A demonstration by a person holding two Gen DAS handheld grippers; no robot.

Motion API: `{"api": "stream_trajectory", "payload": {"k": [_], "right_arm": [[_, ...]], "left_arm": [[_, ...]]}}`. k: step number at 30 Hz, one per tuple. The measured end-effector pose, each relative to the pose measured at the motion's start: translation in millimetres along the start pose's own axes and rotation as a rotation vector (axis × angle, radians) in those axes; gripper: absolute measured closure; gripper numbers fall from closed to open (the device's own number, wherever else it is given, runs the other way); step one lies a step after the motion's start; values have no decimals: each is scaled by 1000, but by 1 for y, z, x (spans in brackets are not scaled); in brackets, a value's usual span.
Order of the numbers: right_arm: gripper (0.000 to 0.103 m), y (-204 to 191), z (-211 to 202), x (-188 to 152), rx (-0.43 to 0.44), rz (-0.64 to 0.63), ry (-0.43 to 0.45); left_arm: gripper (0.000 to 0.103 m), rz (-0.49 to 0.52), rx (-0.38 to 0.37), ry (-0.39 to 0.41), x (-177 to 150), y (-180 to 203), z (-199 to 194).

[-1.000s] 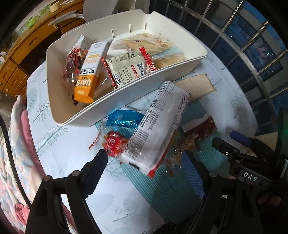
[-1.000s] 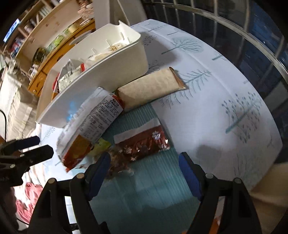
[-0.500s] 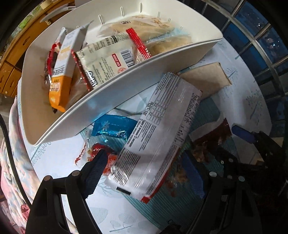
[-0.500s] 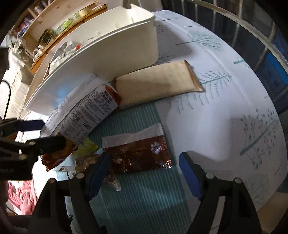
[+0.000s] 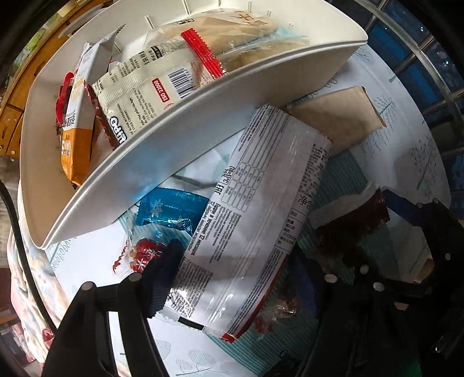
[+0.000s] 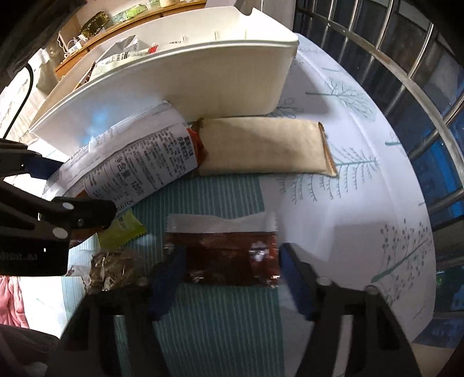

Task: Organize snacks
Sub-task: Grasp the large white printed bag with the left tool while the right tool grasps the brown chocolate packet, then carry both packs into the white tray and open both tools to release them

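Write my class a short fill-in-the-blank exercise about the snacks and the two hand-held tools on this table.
1. The right tool straddles the dark ____ foil packet.
2. The left tool straddles the large white printed ____.
3. The tan paper-wrapped bar lies beside the white plastic ____, on the tablecloth.
4. The small blue foil candy lies ____ that container.

Missing words: red; bag; bin; outside

Tree-print tablecloth (image 6: 362,203), metal window bars (image 6: 406,72) before dark blue panes, wooden cabinet (image 6: 121,21) behind.
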State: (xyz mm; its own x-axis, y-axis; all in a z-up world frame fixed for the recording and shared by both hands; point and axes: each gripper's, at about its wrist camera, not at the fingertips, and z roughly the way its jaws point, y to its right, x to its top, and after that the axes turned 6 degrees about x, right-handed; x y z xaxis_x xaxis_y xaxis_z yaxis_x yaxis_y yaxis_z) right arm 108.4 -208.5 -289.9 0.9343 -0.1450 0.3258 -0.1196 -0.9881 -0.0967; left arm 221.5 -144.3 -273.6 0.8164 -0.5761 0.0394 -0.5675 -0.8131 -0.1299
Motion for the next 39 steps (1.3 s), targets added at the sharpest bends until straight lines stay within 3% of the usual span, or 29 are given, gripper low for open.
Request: {"api": "stream_trajectory", "payload": {"k": [14,27,34,39], "right_arm": [[78,4,-18,4,-5,88,14],[90,-13,-45,-6,-53,144,74],[91,-24,-74,-5,-51,172,145],[91,-32,-97,9,-45,151,210]], "left_arm": [[44,45,-6,-23,-18,-6,-7],[48,47,-69,15,-80,-35,-36],[49,35,-56,54,-119,-58,-61],[50,-2,-44,64,-122,-79,-76]]}}
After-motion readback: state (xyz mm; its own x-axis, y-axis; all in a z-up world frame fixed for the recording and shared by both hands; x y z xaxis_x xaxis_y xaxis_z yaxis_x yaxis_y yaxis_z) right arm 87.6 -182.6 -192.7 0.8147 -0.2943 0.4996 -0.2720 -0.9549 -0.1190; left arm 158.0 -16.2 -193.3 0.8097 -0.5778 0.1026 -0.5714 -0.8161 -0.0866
